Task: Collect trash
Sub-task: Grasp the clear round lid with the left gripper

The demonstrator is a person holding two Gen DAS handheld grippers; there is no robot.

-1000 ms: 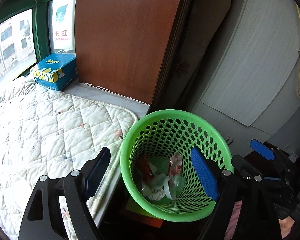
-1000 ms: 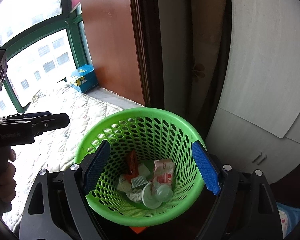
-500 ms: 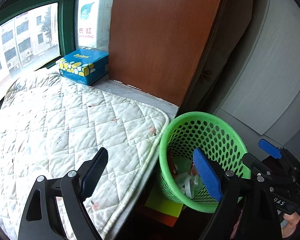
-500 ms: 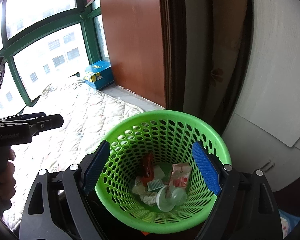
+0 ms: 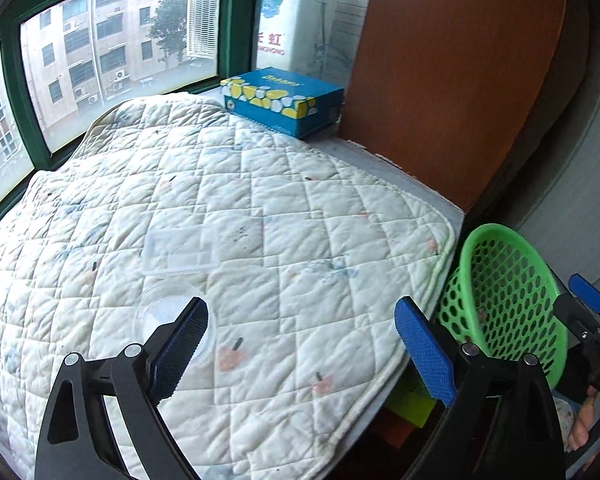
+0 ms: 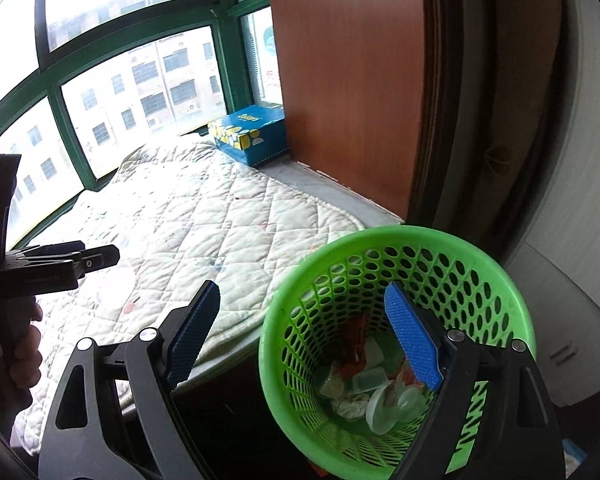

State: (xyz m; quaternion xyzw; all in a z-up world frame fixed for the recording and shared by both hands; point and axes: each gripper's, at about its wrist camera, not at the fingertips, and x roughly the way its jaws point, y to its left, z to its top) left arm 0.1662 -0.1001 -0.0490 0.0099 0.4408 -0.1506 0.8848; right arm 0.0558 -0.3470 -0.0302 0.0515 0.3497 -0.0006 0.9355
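The quilted mat (image 5: 260,216) covers the window ledge and is the largest surface here; on it lie two pieces of clear plastic trash, a rectangular clear tray (image 5: 180,250) near the middle and a round clear lid (image 5: 160,312) just beside it on the near side. Off the mat's right edge, lower down, stands the green basket (image 6: 400,248), already holding wrappers and cups at its bottom. A blue tissue box (image 5: 284,100) sits at the far corner against the wooden panel and looks like no part of the job. The left hand-held gripper (image 5: 300,344) hovers over the mat with its jaws spread wide and nothing between them, its left pad partly covering the round lid. The right hand-held gripper (image 6: 306,336) is likewise spread and empty, one finger above the basket's mouth. The step in hand is probably reaching for the lid or tray. Both are thin, flat and hard to see against the pale quilt, so the left gripper should come down steeply, catch a raised rim instead of the flat face, and close gently, since the plastic likely flexes and may slip.
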